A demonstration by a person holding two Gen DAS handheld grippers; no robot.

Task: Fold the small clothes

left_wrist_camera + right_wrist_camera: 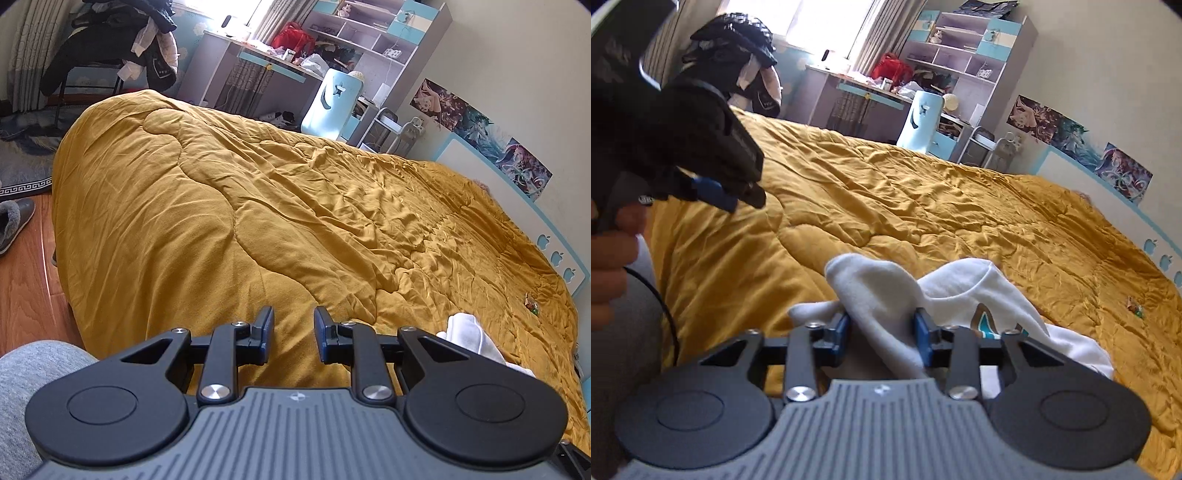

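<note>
The right tool point(881, 338) is nearest, its blue pads apart with a fold of the white clothes point(886, 291) lying between them. The white clothes sit bunched on the yellow blanket point(923, 192) just ahead of it. The left tool point(293, 334) is to its left, pads a little apart, nothing between them. A desk point(849, 86) stands far behind.
</note>
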